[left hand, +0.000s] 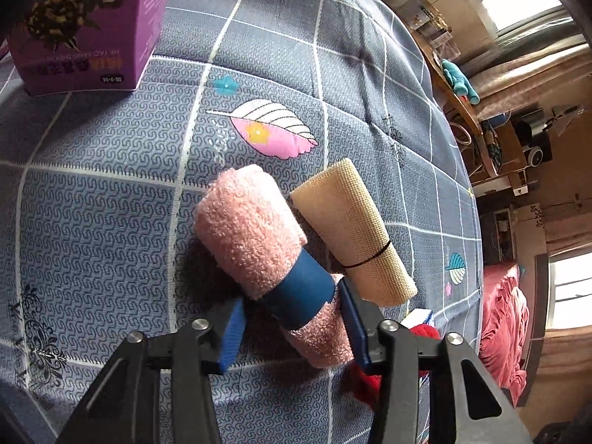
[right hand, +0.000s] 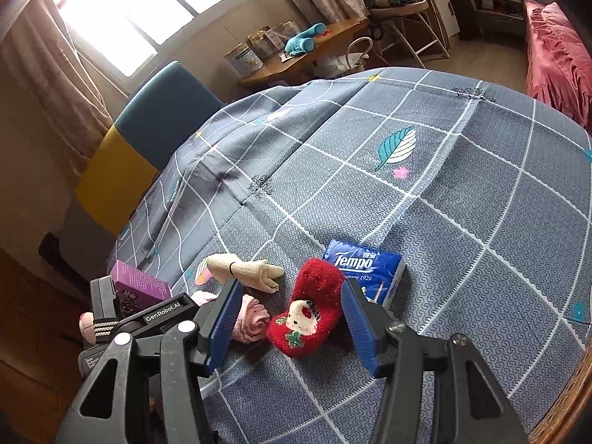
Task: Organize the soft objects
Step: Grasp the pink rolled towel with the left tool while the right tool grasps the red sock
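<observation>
A rolled pink towel with a blue paper band lies on a table under a grey checked cloth. The left gripper straddles its near end: the right blue pad touches the fluffy roll beside the band, while the left pad stands clear, so the jaws are apart and not clamped. Just beside the towel, on its right, lies a cream mesh roll tied with a black band. A purple box stands toward the table's far left corner.

The right gripper hangs with jaws apart above a red fluffy sock; neither pad touches it. A blue tissue pack lies just behind the sock.
</observation>
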`<state>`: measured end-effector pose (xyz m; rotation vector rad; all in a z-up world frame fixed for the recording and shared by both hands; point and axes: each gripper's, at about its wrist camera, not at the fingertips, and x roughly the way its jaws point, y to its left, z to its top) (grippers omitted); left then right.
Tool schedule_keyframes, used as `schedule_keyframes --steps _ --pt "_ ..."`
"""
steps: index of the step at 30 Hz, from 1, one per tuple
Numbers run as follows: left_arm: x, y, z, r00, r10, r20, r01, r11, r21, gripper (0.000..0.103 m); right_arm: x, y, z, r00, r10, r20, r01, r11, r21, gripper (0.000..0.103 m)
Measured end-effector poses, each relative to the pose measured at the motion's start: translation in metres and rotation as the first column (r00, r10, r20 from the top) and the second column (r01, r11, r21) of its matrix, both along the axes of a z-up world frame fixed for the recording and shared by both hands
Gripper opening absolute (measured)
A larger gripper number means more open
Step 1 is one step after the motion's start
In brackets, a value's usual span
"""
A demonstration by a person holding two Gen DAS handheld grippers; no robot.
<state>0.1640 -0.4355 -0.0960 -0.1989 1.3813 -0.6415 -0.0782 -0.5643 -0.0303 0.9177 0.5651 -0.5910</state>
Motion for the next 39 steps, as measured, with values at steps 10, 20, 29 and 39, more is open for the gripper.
schedule_keyframes --steps 10,20,29,39 --pt "-0.016 0.073 0.059 0.955 -0.246 0.168 0.253 0.967 -0.024 0.044 -0.006 -0.005 -0.003 0.999 -0.027 0.03 0.026 0.999 0.032 0.056" --pt "-0.056 0.217 0.041 0.868 -0.483 0.119 0.455 0.867 0.204 0.044 -0.004 -0.023 0.003 1.0 -0.005 -0.028 0.006 0.999 0.042 0.056" --pt "-0.06 0.247 0.019 0.906 -0.409 0.111 0.387 0.906 0.172 0.051 0.041 -0.048 -0.017 0.917 0.127 -0.379 -0.14 0.99 -0.007 0.052" --pt "-0.064 0.243 0.013 0.943 -0.306 0.132 0.284 0.945 0.162 0.058 0.08 -0.021 -0.035 0.873 0.224 -0.434 -0.259 0.966 -0.023 0.021"
